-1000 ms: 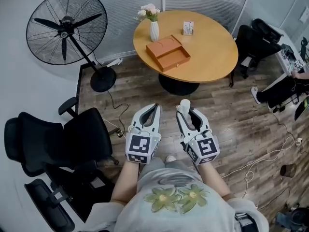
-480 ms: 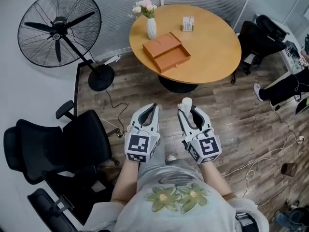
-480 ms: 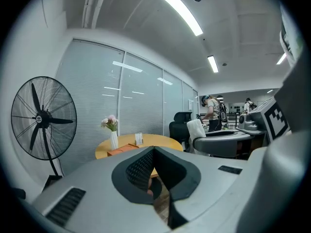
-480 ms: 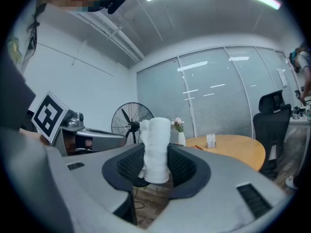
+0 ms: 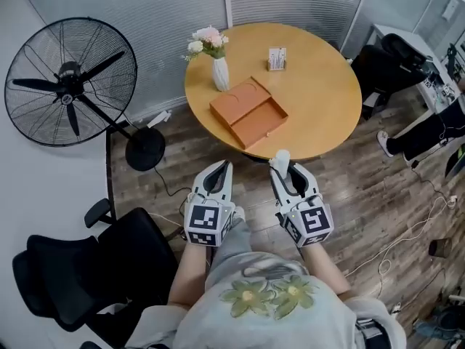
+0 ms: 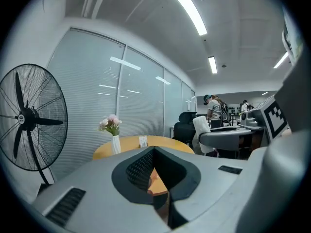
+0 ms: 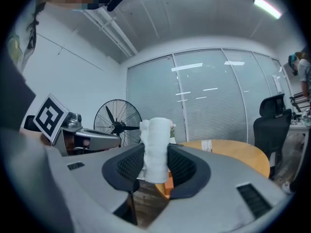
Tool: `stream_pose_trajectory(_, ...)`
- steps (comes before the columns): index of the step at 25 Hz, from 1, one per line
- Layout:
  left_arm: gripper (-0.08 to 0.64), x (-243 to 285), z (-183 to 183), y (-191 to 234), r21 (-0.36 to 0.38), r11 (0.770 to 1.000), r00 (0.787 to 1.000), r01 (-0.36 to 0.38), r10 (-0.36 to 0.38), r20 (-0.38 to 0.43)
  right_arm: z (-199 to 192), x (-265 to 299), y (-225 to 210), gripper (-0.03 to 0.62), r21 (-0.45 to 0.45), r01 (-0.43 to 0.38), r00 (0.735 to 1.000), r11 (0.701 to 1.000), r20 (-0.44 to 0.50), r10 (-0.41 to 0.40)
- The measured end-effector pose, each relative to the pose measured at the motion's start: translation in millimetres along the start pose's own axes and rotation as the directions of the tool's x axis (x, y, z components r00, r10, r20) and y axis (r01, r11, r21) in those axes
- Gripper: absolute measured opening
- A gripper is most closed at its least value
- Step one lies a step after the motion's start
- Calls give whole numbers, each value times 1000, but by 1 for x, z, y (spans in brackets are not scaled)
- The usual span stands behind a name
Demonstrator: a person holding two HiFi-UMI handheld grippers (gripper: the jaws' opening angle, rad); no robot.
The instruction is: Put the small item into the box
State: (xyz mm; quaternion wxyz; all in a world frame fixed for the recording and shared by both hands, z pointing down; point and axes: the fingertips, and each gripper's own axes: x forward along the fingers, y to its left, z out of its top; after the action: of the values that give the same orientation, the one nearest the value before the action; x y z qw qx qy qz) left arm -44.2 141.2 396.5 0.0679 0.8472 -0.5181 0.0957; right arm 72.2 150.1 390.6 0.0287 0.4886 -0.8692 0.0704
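The orange box (image 5: 248, 113) lies open on the round wooden table (image 5: 320, 86), ahead of both grippers. My right gripper (image 5: 282, 163) is shut on a small white rolled cloth (image 5: 279, 156), which stands upright between its pads (image 7: 155, 149). It hangs over the floor just short of the table's near edge. My left gripper (image 5: 221, 167) is beside it, shut with nothing in it; in the left gripper view its jaws (image 6: 153, 149) meet at the tips. A sliver of the orange box (image 7: 167, 186) shows past the right jaws.
On the table stand a white vase of flowers (image 5: 219, 70) and a small card holder (image 5: 276, 58). A big standing fan (image 5: 69, 93) is to the left, a black office chair (image 5: 80, 282) at my near left, another chair (image 5: 392, 57) at the right. Cables lie on the floor (image 5: 392, 246).
The table and box have come nearer and sit lower in the head view as I moved toward them. Both grippers keep their pose, the white cloth still gripped.
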Motion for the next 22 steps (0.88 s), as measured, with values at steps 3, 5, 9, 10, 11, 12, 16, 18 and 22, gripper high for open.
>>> stream_pose_trajectory(3,2,29,12,32,3,1000,1000,28,-28,7,13,39,-9,150,-12,29,1000,1000,5,-29)
stream_pose_trajectory(5,2,46,17,52,6,999,999,44,-44,12,23,64,-15,150,-16,48,999,999,12,-48)
stream_pose_trajectory(9,2,73,22,90,1,998,998,60,-60,12,39,103,-27,150,-32,83,996,996,23,-82)
stream_pose_trajectory(10,2,79,22,99,-5,998,998,62,-62,11,42,111,-30,150,-35,91,996,995,23,-90)
stream_pose_trajectory(11,2,84,23,107,-11,998,998,65,-65,9,44,119,-32,150,-38,99,995,994,22,-98)
stream_pose_trajectory(12,2,89,24,114,-15,998,998,67,-67,10,46,127,-34,150,-41,106,994,993,20,-106)
stream_pose_trajectory(16,2,110,24,134,-26,996,997,80,-80,13,45,152,-44,152,-55,128,992,990,3,-128)
stream_pose_trajectory(18,2,120,19,139,-38,995,996,91,-91,4,41,161,-49,152,-60,138,990,989,-15,-139)
stream_pose_trajectory(22,2,139,12,143,-48,992,993,114,-115,-13,35,177,-62,153,-78,160,986,984,-34,-163)
